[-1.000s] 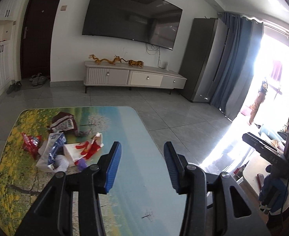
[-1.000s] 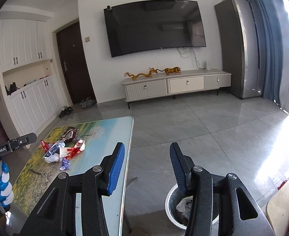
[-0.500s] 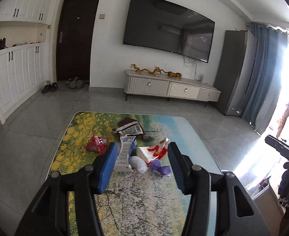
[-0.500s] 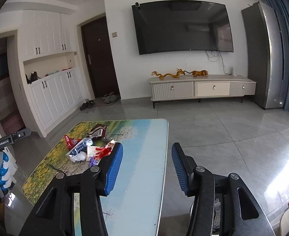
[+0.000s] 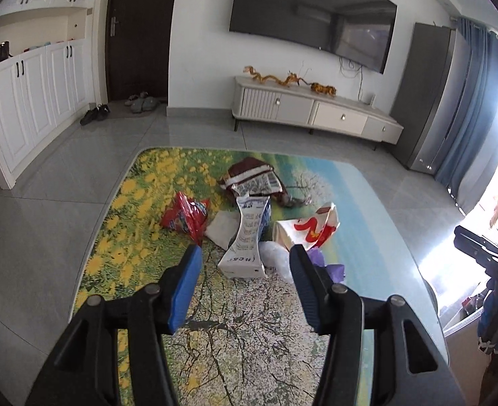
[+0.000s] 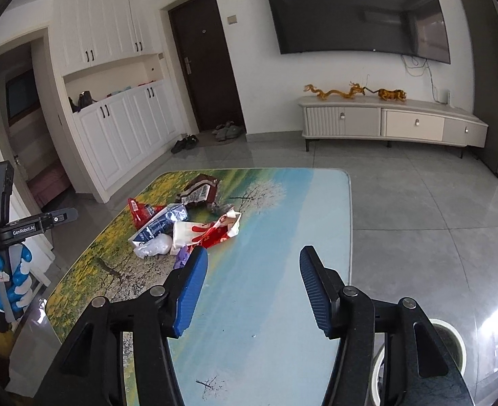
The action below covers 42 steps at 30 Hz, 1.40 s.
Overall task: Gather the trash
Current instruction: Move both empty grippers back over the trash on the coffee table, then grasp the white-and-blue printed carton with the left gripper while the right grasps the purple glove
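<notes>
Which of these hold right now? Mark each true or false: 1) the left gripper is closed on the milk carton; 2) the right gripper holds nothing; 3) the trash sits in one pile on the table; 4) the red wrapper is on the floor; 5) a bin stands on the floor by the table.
1) False. The left gripper is open and short of the milk carton; its jaws have just been opening, with nothing between them.
2) True. The right gripper is open and empty.
3) True. The trash is bunched together on the table.
4) False. The red wrapper lies on the table.
5) True. The bin stands low at the right.
</notes>
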Motion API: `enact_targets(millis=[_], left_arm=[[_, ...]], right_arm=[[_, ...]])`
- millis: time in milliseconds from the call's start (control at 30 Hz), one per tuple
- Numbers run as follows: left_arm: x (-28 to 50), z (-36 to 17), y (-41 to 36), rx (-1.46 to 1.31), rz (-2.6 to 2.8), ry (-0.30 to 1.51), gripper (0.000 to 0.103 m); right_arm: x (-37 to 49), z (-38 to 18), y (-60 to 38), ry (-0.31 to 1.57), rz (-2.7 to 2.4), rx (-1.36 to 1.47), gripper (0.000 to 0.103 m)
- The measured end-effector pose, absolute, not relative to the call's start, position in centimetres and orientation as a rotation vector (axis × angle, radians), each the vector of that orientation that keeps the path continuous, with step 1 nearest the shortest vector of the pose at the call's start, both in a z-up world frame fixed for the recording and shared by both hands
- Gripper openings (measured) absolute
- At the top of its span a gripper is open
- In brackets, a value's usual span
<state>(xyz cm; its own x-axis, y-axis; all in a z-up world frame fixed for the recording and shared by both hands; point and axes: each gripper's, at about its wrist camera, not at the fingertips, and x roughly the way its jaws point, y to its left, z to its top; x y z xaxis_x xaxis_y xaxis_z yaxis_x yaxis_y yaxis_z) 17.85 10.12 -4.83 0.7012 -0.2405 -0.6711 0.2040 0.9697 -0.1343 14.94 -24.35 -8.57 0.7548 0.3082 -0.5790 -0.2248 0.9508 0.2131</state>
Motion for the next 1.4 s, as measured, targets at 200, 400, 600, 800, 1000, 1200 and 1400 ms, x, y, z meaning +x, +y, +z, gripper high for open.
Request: enact_targets(millis=[200,400,600,800,1000,1200,1400], left_arm=[[23.1,-8.6,8.7,-0.064,-0.275,0.871,0.052],[27.1,-11.5,7.0,-0.019,-0.305,0.957,0.052],[29.1,-12.9,5.9,0.050,-0.329,0.996,0.051],[29.8,-14.2,5.0,0.114,-0.333,1.027,0.051],[29.5,-14.3,5.0,0.098,-0.342,1.015,0.036],[28.8,-14.2,4.8,0.075,-0.339,1.003,0.034],[27.5,-12.7,5.6,-0.007,-0.338,0.940,0.029]], right_arm=[[19.0,-12.3,-21.6,0.752,0.398,0.138,0.056],[21.7,-14.8,-18.3,0.809,0.502,0.102,0.056],[23.8,-16.8,-15.4,0.856,0.600,0.074,0.056],[25.0,-18.6,-13.5,0.893,0.648,0.063,0.056],[25.7,-19.4,-12.7,0.914,0.650,0.063,0.050],[25.3,-19.4,-12.7,0.908,0.640,0.056,0.035],[24.5,-19.4,-13.3,0.909,0.624,0.055,0.034]])
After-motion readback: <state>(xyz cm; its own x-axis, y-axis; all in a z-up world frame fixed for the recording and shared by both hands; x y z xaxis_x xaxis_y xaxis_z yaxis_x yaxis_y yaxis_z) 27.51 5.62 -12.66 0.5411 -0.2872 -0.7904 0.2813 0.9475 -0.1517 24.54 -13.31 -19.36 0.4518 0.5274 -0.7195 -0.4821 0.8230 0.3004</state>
